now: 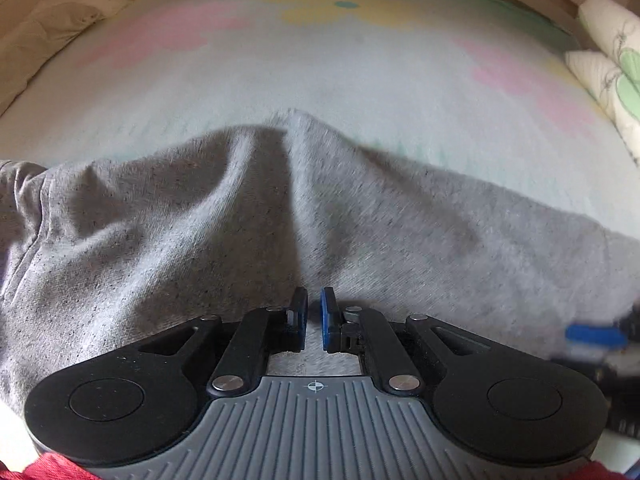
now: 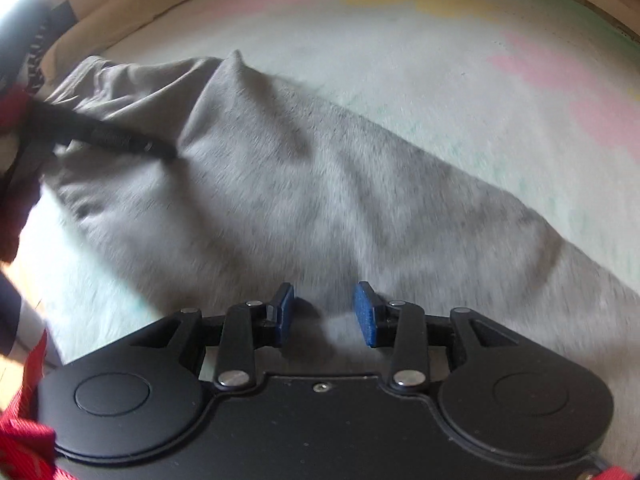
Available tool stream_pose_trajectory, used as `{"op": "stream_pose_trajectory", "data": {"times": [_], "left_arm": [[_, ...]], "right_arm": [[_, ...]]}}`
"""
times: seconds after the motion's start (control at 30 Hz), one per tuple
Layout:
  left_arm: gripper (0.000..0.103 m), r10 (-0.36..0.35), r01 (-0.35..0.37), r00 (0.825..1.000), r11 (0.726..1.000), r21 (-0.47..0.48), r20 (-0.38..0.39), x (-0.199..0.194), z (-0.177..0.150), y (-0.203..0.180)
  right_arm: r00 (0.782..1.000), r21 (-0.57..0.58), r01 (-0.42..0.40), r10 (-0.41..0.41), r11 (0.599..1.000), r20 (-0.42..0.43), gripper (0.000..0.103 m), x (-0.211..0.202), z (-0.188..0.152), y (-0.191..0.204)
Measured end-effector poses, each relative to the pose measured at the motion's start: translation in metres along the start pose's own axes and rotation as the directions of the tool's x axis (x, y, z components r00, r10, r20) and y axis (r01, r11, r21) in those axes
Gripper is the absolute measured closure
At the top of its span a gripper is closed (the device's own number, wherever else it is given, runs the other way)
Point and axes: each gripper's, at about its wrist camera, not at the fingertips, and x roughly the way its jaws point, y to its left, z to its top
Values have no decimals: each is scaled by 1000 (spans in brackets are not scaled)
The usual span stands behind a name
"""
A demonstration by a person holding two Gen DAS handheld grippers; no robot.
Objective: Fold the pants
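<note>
Grey heathered pants (image 1: pixel 224 224) lie across a pastel mat (image 1: pixel 340 68), creased into a ridge running away from my left gripper (image 1: pixel 314 310). Its blue pads stand almost together with a narrow gap, and a fold of the grey cloth runs into that gap. In the right wrist view the same pants (image 2: pixel 320 184) stretch from upper left to lower right over the mat (image 2: pixel 440 64). My right gripper (image 2: pixel 325 312) is open, its pads wide apart just above the cloth, holding nothing. The right gripper's blue pad shows blurred at the right edge of the left wrist view (image 1: pixel 596 336).
A beige cushion or bedding (image 1: pixel 52 12) borders the mat at the far left. A white pillow with a green print (image 1: pixel 612 68) lies at the far right. A dark cable or strap (image 2: pixel 104 136) crosses the pants at the left in the right wrist view.
</note>
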Motion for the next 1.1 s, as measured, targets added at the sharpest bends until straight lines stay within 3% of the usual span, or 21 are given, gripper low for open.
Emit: {"op": "stream_pose_trajectory", "data": {"times": [0.1,0.23,0.43,0.67,0.83,1.1], "left_arm": [[96,-27,26,999,1000,10,42,-13,13,-12],[96,-108,105,992,993,44,72,-28,23,-47],[96,-204,198,978,969,145,30,-23,19,-104],[96,-242,245,969,942,229,-42,-7,-3,-139],[96,-260,276,961,932,237,-94,2,-4,-146],[96,-248,270,961,938,216,-124,5,-3,-136]], "right_arm": [[999,52,0,-2,999,40,59,-18,-8,-12],[991,157,67,-83,985,101,59,-46,-27,-49],[970,366,154,-212,918,123,59,-86,-42,-111],[956,475,267,-293,838,-21,59,-109,-72,-175],[932,525,351,-340,775,-121,59,-128,-101,-219],[910,667,407,-341,624,-236,58,-128,-136,-260]]}}
